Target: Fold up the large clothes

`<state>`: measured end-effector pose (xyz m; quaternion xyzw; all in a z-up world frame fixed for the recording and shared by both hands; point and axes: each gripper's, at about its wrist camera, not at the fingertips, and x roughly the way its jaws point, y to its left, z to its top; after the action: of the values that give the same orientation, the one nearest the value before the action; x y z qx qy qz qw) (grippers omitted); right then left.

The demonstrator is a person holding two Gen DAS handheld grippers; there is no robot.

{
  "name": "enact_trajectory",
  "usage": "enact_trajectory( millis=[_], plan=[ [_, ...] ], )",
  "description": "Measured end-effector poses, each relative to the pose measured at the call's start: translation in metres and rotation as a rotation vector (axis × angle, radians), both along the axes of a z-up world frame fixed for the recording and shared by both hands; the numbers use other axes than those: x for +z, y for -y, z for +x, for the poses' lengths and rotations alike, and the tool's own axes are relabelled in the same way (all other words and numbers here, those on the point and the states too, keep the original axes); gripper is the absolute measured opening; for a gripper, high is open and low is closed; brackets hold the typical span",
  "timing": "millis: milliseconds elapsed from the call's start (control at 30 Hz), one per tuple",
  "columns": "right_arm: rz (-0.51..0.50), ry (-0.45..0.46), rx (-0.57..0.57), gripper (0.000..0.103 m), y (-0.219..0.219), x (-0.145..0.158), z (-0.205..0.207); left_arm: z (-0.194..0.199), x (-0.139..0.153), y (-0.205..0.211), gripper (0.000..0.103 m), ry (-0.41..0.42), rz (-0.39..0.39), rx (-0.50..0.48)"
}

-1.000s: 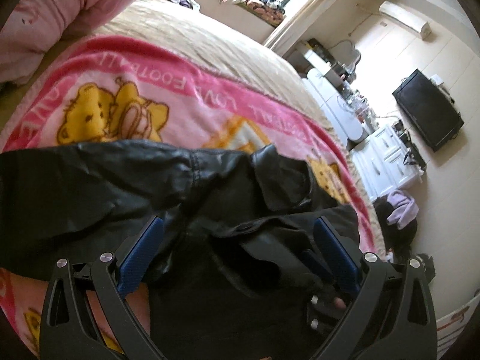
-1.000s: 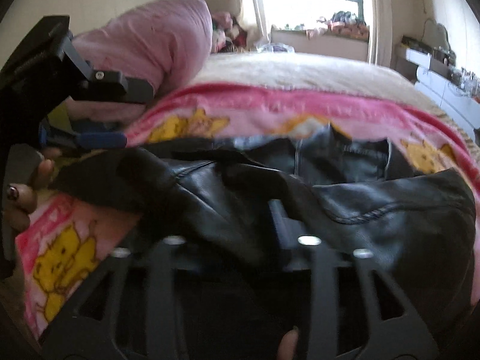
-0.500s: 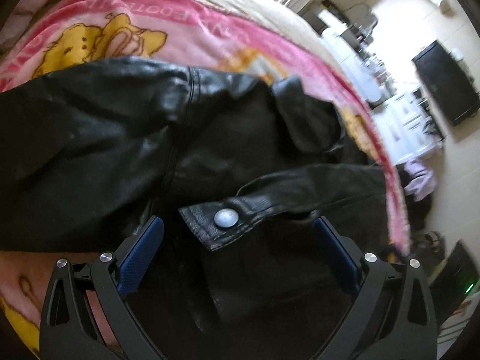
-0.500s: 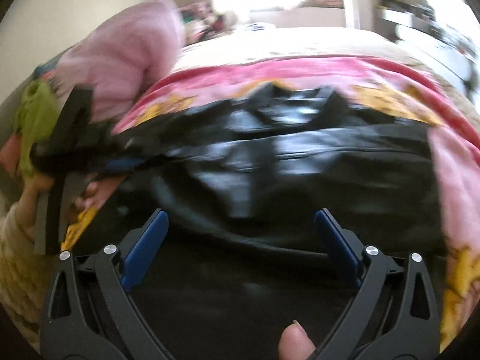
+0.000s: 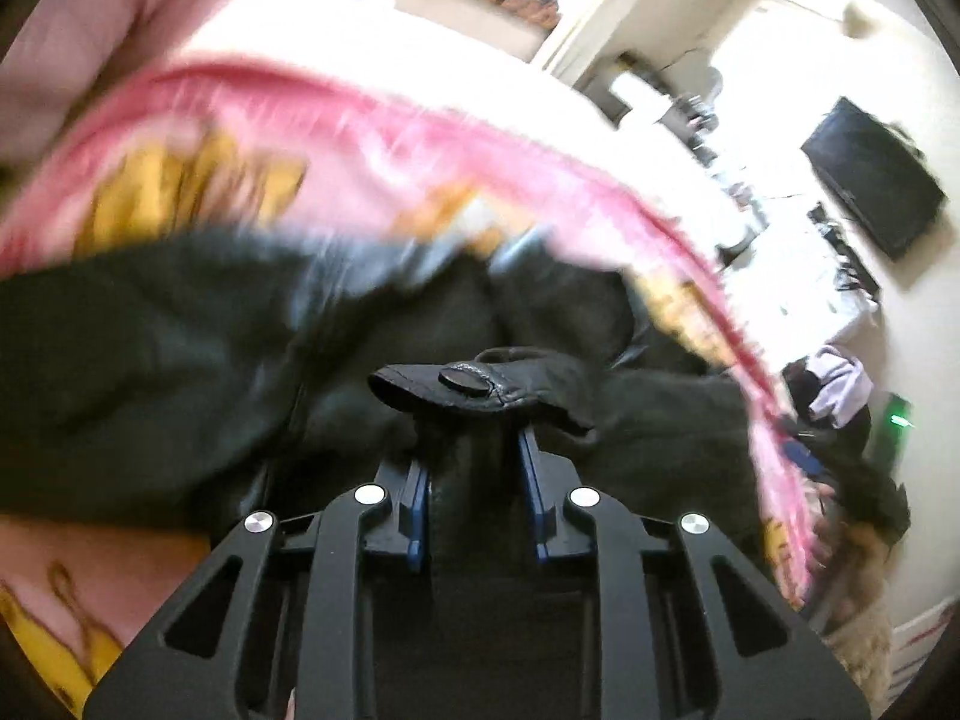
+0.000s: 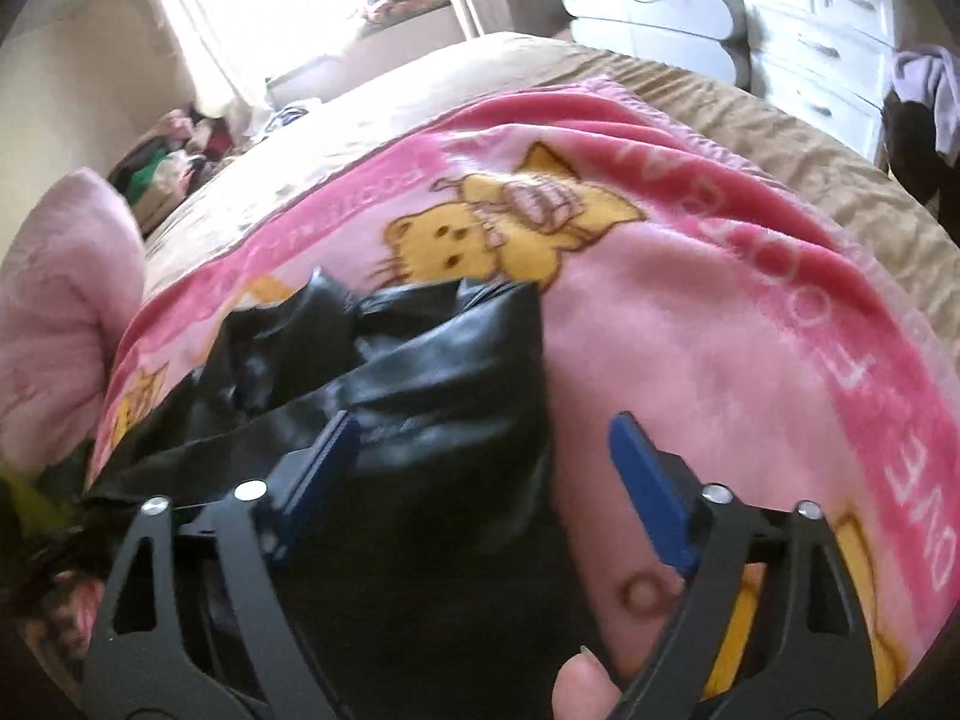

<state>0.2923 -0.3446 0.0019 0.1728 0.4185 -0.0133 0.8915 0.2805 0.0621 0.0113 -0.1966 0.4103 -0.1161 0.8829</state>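
Black leather jacket [image 6: 432, 384] lying on a pink cartoon blanket [image 6: 720, 312] that covers a bed [image 6: 540, 66]. The left gripper [image 5: 474, 456] has its jaws drawn narrow on a fold of the jacket just below a snap-button tab [image 5: 462, 381]; the leather fills the gap between the blue pads, so the grip appears firm. In the left wrist view the rest of the garment trails away to the left and ahead of the jaws, blurred, which suggests the held edge is in motion. The right gripper [image 6: 480, 468] has its jaws standing wide and holding nothing: its left pad rests against the jacket's right border, its right pad lies over bare blanket. From this gripper the jacket's long axis runs leftward and away, toward a pink pillow [image 6: 54, 324]. Judged from this layout, the left hand carries the fold, while the right is nearest the free right edge and would need to shift left to take it.
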Motion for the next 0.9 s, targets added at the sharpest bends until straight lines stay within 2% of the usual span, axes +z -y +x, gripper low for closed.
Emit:
enact_trajectory(
  millis=[67,167,200,267,333,400,433,500,600,667,733,833,900],
  plan=[
    [0.004,-0.016,-0.013,0.075,0.005,-0.006,0.011,-0.003,0.022,0.006,0.023,0.072,0.032,-0.018],
    [0.032,-0.057,-0.022,0.066,0.011,-0.023,0.028,-0.004,0.029,0.010,0.022,0.123,0.080,-0.036],
    [0.043,-0.074,-0.021,0.061,0.012,-0.030,0.031,-0.003,0.026,0.012,0.022,0.128,0.103,-0.037],
    [0.095,-0.075,-0.016,0.043,0.015,-0.039,0.033,0.003,0.008,0.010,0.022,0.100,0.121,-0.039],
    [0.100,-0.052,-0.022,0.022,0.017,-0.040,0.030,0.007,-0.011,0.011,0.022,0.072,0.146,-0.033],
    [0.075,-0.033,-0.024,0.013,0.019,-0.038,0.028,0.008,-0.026,0.008,0.022,0.056,0.162,-0.035],
    [0.054,-0.031,-0.030,0.012,0.020,-0.037,0.027,0.008,-0.031,0.006,0.022,0.050,0.162,-0.038],
    [0.007,-0.039,-0.039,0.012,0.018,-0.041,0.029,0.007,-0.041,0.007,0.022,0.038,0.188,-0.038],
    [-0.099,-0.048,-0.022,0.020,0.006,-0.043,0.031,0.008,-0.054,0.008,0.022,0.011,0.229,-0.034],
    [-0.117,-0.037,-0.015,0.025,0.003,-0.037,0.029,0.009,-0.056,0.006,0.022,0.010,0.229,-0.036],
    [-0.121,-0.002,0.003,0.051,-0.001,-0.024,0.020,0.008,-0.054,0.005,0.024,0.012,0.233,-0.038],
    [-0.143,0.068,0.038,0.062,-0.012,0.000,0.001,0.004,-0.049,0.010,0.027,0.022,0.266,-0.040],
    [-0.145,0.103,0.101,0.068,-0.025,0.011,-0.010,0.001,-0.044,0.011,0.033,0.025,0.284,-0.037]
  ],
)
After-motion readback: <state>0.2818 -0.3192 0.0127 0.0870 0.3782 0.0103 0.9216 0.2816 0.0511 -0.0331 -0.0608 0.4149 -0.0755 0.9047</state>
